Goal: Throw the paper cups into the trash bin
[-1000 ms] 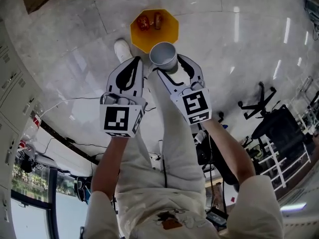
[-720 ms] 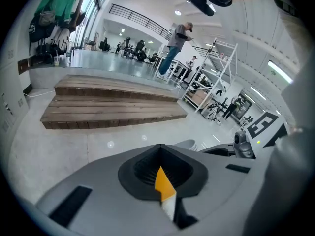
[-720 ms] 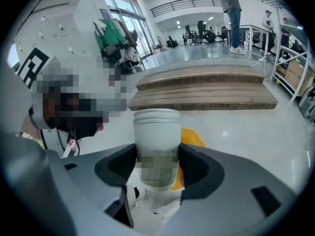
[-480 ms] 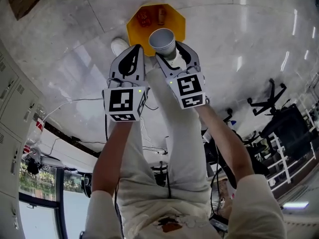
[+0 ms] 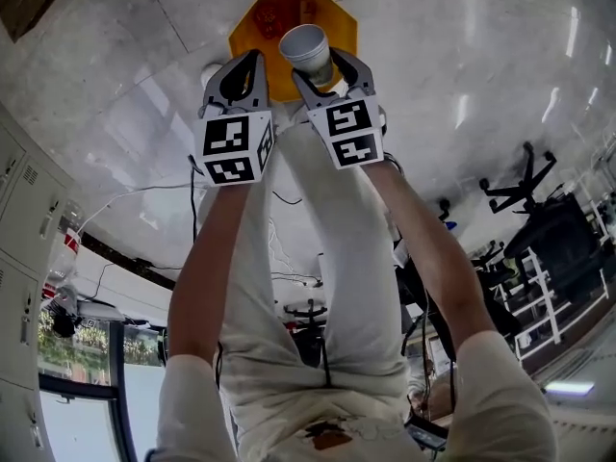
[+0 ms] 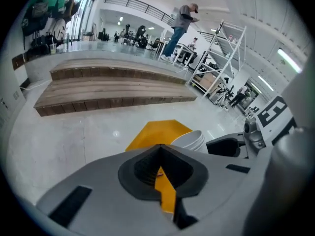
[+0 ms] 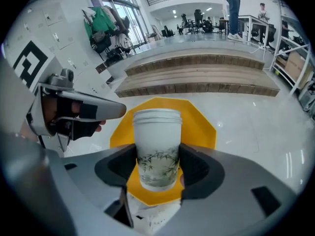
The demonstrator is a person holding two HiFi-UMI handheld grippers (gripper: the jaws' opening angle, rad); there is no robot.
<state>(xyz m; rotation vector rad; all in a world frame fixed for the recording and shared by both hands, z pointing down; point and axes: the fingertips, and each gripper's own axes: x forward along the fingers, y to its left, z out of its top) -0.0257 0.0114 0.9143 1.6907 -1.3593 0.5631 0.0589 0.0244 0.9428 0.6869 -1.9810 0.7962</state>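
Observation:
A white paper cup (image 5: 306, 48) with a leafy print (image 7: 156, 149) stands upright between my right gripper's (image 5: 324, 67) jaws, which are shut on its lower half. The cup hangs over the near side of a yellow eight-sided trash bin (image 5: 258, 29) on the floor, also seen behind the cup in the right gripper view (image 7: 199, 124). Two reddish bits of rubbish (image 5: 289, 10) lie in the bin. My left gripper (image 5: 252, 61) is beside the right one, at the bin's near edge, its jaws shut with nothing in them (image 6: 158, 151). The cup's rim (image 6: 189, 140) shows to its right.
A white shoe (image 5: 212, 70) stands on the pale marble floor just left of the bin. Wooden steps (image 6: 113, 90) rise beyond the bin. Lockers (image 5: 19, 210) line the left side and an office chair (image 5: 510, 186) stands at the right. People stand far off (image 6: 179, 26).
Both grippers have sunk toward the floor and now reach the bin's near edge. The cup, still held by the right gripper, has come over the bin.

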